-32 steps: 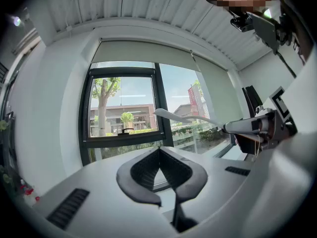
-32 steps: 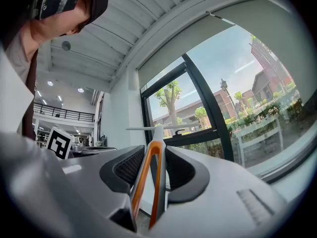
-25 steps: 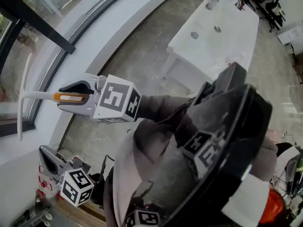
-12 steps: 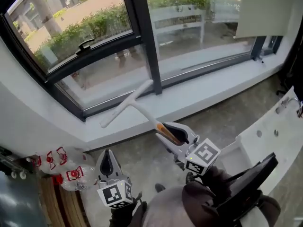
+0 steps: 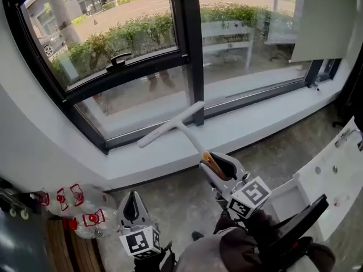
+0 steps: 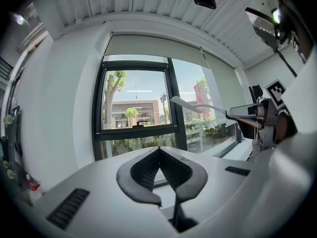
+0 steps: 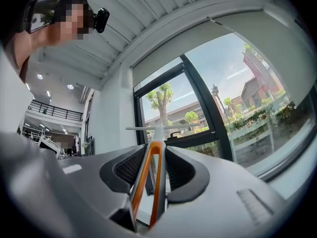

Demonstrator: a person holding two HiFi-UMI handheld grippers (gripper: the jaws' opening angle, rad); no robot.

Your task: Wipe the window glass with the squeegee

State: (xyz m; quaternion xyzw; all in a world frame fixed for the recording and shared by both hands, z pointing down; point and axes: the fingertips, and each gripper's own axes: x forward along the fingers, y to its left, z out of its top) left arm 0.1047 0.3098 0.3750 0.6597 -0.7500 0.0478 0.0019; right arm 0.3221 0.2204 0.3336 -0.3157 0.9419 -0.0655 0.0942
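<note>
Here, white sill (image 5: pixel 258 113) (concrete floor (image 5: pixel 170 192) below) fronts black-framed window (image 5: pixel 238 33).

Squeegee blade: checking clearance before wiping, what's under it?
The blade lies over the white sill and the window frame's foot. Contact cannot be told; the strip beneath it is covered.

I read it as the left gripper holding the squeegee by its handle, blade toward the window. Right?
No. The right gripper holds the squeegee by its handle, as the right gripper view shows; the left gripper is shut on nothing. The blade does point toward the window.
</note>
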